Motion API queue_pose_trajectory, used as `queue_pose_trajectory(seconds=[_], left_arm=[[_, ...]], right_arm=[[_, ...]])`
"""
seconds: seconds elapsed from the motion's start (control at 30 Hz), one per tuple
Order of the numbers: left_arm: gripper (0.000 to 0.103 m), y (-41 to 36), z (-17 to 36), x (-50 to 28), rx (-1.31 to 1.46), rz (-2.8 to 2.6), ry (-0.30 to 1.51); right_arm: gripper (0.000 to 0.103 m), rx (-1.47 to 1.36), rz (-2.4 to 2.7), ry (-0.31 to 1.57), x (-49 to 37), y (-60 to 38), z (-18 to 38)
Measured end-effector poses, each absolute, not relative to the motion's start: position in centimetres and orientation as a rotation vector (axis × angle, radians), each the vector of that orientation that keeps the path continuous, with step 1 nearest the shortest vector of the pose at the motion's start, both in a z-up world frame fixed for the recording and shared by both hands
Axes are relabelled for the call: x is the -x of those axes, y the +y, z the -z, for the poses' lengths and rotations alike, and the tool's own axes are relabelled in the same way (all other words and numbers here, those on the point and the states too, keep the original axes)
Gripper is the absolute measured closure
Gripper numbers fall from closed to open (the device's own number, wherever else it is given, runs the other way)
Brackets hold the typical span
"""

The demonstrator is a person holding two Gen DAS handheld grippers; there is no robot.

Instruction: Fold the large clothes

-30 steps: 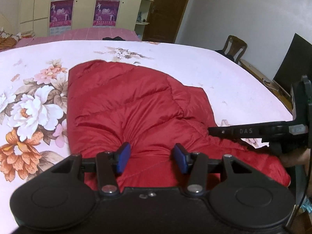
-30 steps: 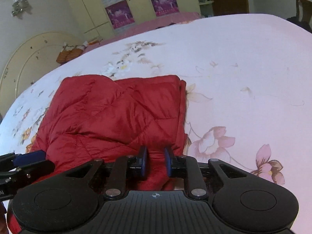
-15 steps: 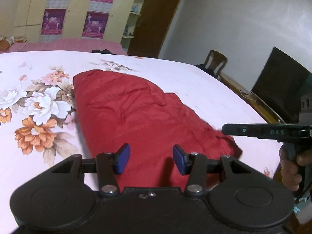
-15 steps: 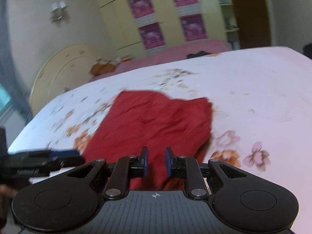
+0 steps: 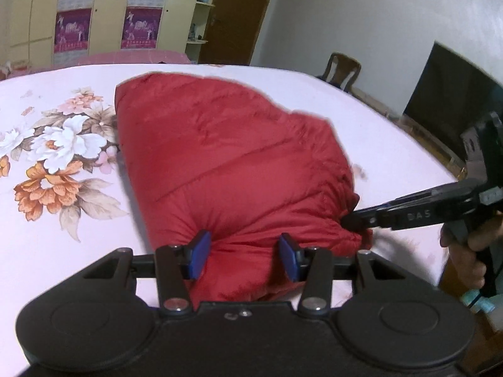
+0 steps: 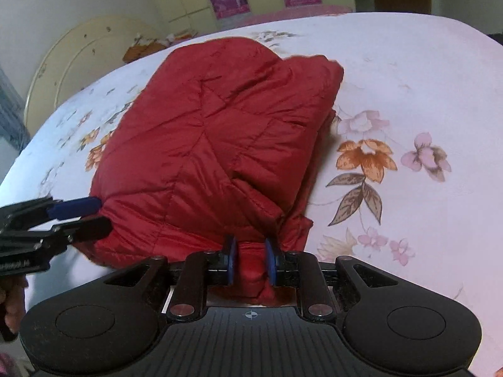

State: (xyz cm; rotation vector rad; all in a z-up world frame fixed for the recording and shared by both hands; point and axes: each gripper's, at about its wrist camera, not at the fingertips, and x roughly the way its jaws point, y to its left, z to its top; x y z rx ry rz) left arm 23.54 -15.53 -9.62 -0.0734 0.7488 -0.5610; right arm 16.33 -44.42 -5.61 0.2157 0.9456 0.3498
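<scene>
Red jacket (image 6: 217, 144) bunches in the right gripper (image 6: 250, 259), clamped at the near hem. The left gripper (image 5: 243, 256) (jaws apart, straddling fabric) sits low over the floral bed (image 5: 63, 220).

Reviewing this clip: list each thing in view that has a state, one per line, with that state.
Red quilted puffer jacket: folded into a bundle on the bed, near edge bunched.
Left gripper: fingers wide apart, jacket edge bulging between them.
Right gripper: shut on a pinch of the jacket's near edge.
Brown wooden door: closed.
Floral bedsheet: spread flat.
</scene>
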Motion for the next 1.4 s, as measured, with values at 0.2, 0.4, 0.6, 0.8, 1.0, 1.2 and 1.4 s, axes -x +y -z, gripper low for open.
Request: queue_pose_trajectory(seconds=[0.2,0.4,0.6,0.8,1.0,1.2,1.4], left_arm=[[0.057,-14.3,7.4,-28.0,0.096,0.487,0.652],[0.057,-14.9,8.4,-34.8,0.132,0.413,0.685],[0.055,-15.7,10.9,-36.1,0.127,0.359,0.755],[0.054,-15.9,10.3,-35.9,0.12,0.331,0.768],[0.019,-13.3,8.4,-33.1,0.236,0.25,0.749],[0.019,-11.4,10.2,-32.9,0.422,0.327,0.825],[0.02,-12.2,12.0,-33.5,0.486,0.366,0.862]], right_arm=[[0.084,-0.266,-0.322,0.724,-20.6,-47.2,-0.1],[0.084,-0.208,-0.309,0.777,-28.4,-46.3,2.2],[0.084,-0.231,-0.322,0.843,-30.1,-47.2,8.2],[0.084,-0.323,-0.348,0.839,-30.0,-49.6,8.9],[0.022,-0.5,-0.319,0.76,-26.3,-54.4,6.2],[0.044,-0.691,-0.358,0.866,-25.9,-55.6,8.3],[0.044,-0.697,-0.373,0.907,-27.3,-54.7,9.9]])
